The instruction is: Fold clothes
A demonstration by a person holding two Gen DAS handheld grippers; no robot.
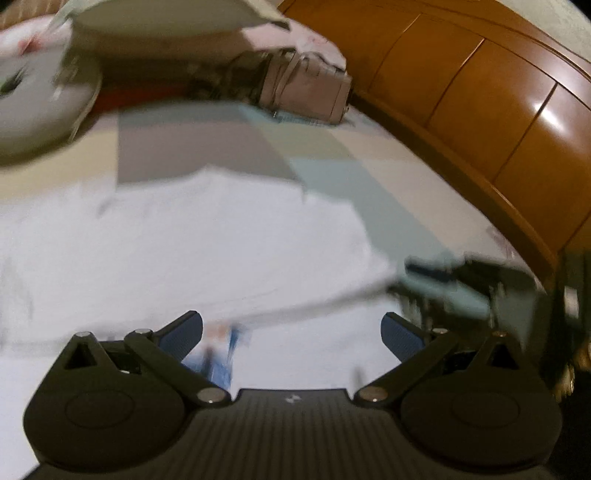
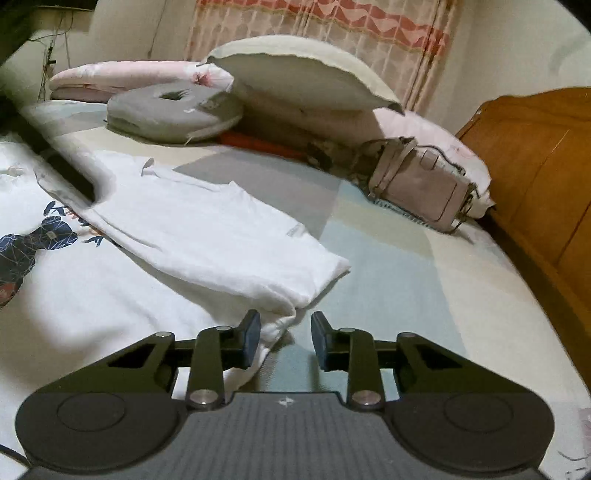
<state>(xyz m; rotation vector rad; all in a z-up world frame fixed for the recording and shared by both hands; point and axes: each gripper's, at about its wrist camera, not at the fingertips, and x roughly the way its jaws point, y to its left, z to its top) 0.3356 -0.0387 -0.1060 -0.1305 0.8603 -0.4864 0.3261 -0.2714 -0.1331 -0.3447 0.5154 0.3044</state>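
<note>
White T-shirt is lying spread across the bed in the left wrist view, filling most of the blurred middle of the picture. Left gripper is hanging over it with its jaws standing wide apart and nothing between them; a smear of blue print is showing on the cloth just under the gap. Beyond the shirt, the pastel patchwork bedsheet is running up to a beige handbag and a grey ring cushion. A wooden headboard is curving along the right side. The other gripper is showing only as a dark blur at the right edge of the shirt.

In the right wrist view, the T-shirt is lying with one side folded over, its folded corner reaching down towards the camera. Right gripper is sitting at that corner with its jaws partly apart; a bit of white cloth is lying between them beside the left pad, and the pads are not pressing on it. A blue and red printed figure is showing on the shirt at the left. The handbag, the ring cushion and a cream pillow are resting at the far end of the bed, before a patterned curtain.
</note>
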